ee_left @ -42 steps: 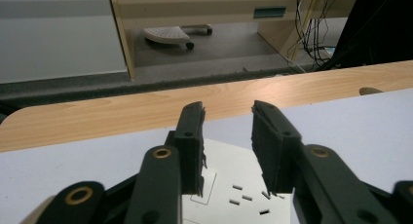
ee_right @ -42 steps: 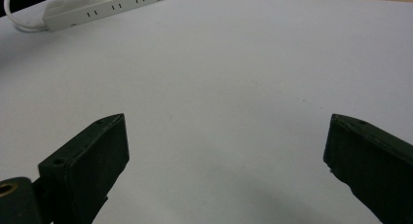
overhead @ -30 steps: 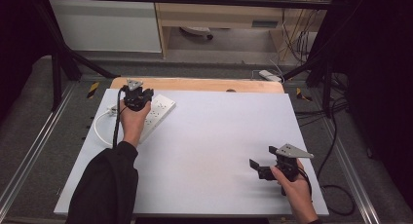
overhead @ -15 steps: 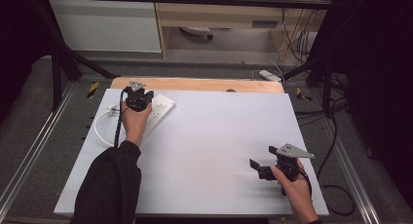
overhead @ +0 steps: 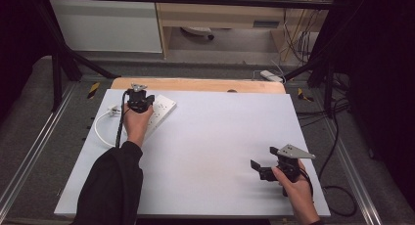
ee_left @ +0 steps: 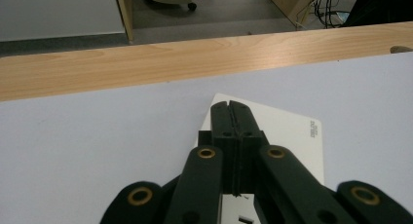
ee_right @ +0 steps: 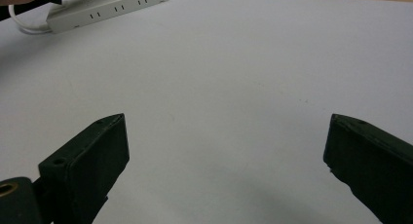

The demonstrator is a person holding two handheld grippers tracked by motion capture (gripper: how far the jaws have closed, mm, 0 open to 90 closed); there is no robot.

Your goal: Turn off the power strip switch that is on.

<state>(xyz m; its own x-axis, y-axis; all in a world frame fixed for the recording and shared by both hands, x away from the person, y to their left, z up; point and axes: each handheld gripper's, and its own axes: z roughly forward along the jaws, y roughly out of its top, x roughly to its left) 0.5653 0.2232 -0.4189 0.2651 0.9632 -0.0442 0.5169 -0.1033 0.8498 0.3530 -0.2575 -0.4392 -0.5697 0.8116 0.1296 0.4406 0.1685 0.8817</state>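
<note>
A white power strip [overhead: 161,110] lies at the back left of the white tabletop [overhead: 210,137], with its white cable [overhead: 100,132] looping off to the left. My left gripper [overhead: 139,99] hovers over the strip's far end. In the left gripper view the left gripper [ee_left: 229,107] has its jaws pressed together with nothing between them, just above the strip [ee_left: 292,131]. My right gripper [overhead: 264,167] is held near the front right of the table. Its jaws stand wide apart over bare tabletop, as the right gripper view shows for the right gripper [ee_right: 228,126], with the power strip [ee_right: 107,7] far off.
A wooden edge [overhead: 195,84] runs along the back of the table. Beyond it are floor, a cabinet and loose cables [overhead: 313,29]. Metal frame rails [overhead: 29,156] flank the table on both sides.
</note>
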